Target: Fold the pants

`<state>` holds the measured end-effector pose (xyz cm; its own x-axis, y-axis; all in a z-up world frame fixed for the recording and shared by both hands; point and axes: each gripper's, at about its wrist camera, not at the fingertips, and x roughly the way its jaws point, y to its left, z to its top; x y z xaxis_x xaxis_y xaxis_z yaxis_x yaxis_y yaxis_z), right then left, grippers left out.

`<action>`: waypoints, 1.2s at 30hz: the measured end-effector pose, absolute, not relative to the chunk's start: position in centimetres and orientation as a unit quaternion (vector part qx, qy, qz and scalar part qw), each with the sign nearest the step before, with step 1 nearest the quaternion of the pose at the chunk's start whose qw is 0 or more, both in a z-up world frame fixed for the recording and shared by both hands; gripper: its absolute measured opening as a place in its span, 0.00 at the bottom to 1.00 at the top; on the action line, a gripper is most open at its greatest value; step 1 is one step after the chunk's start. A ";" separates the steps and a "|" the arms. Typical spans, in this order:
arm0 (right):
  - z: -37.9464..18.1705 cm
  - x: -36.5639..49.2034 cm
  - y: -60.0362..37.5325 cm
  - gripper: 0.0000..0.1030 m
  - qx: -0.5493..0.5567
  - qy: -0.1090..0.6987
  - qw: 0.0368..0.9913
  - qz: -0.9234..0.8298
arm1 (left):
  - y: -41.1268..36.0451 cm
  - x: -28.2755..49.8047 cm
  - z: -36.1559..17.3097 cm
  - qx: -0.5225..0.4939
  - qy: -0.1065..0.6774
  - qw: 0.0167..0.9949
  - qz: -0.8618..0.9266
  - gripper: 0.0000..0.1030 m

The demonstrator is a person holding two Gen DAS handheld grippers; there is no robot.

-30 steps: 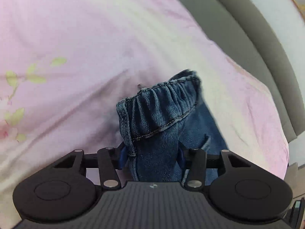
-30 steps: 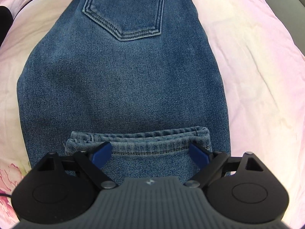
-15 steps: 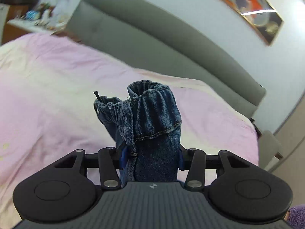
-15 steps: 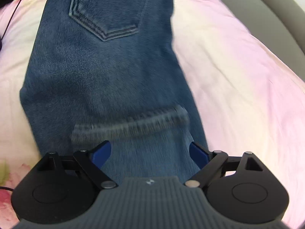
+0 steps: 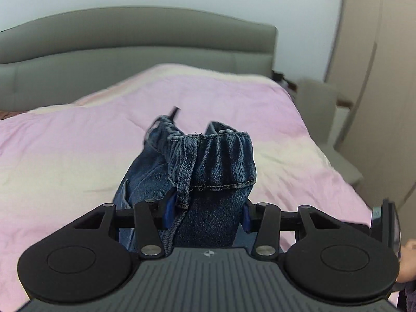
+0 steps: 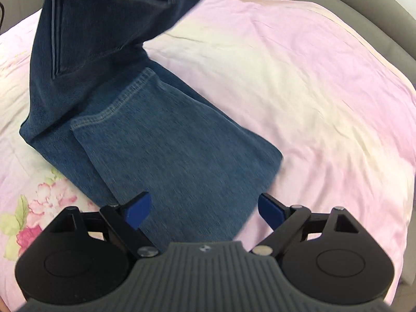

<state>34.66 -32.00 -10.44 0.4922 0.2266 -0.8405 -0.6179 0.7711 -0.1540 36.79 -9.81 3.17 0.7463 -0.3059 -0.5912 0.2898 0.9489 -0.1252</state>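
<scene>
Denim fills the middle of both views. The left gripper is closed tight on the gathered elastic waistband of the pants, and this bunch stands up between its blue pads, lifted above the pink bedsheet. Only the left wrist view shows the grey headboard and the wall behind the bed.

The right wrist view shows what the left one hides: the lower part of the pants lies flat on the bedsheet, with the stitched hem on top, while the upper part with a back pocket rises up and away, blurred. The right gripper is wide open, holding nothing, just above the flat denim. A flower print is beside the cloth.
</scene>
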 end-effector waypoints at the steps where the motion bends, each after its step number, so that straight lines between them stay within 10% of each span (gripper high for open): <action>1: -10.6 34.4 -32.7 0.83 -0.218 0.438 0.836 0.247 | -11.7 36.7 2.4 -0.002 0.328 0.929 -0.169 0.51; 16: -13.6 31.6 -39.5 0.83 -0.171 0.466 0.840 0.217 | -24.4 37.2 -8.8 0.170 0.427 0.842 -0.282 0.65; 36: -7.0 38.2 -34.5 0.63 0.009 0.473 0.863 0.177 | -2.5 29.5 -10.1 0.109 0.476 0.848 -0.208 0.73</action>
